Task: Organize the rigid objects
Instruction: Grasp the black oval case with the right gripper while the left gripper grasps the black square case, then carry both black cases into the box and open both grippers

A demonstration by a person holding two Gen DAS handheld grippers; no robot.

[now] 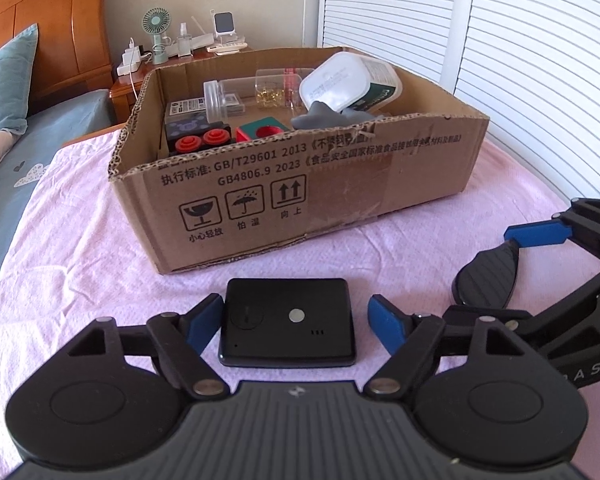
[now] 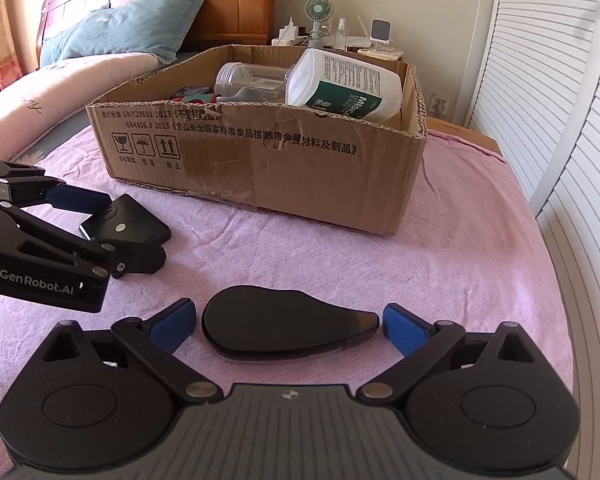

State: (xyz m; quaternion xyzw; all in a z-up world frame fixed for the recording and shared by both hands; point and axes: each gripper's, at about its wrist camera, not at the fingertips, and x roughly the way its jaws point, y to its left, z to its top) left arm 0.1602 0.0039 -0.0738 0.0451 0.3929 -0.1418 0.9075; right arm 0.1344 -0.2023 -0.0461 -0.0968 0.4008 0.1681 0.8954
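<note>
Cardboard box, corrugated with torn rims, sits on pink textured cloth; inside it lie a white bottle and clear jars. Before the box: flat matte black rectangular device between left gripper's unclamped blue pads. Black teardrop-shaped item, glossy edge, between right gripper's spread pads, untouched.

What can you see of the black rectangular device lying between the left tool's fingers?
The black rectangular device is a flat, matte, plastic-looking slab with rounded corners. Its top carries a round recessed button, a small silver disc and three tiny slots. It lies flat on the pink cloth, just in front of the cardboard box and not touching it. The left tool straddles it: one blue pad sits at its left edge, while the other stands clear of it.
</note>
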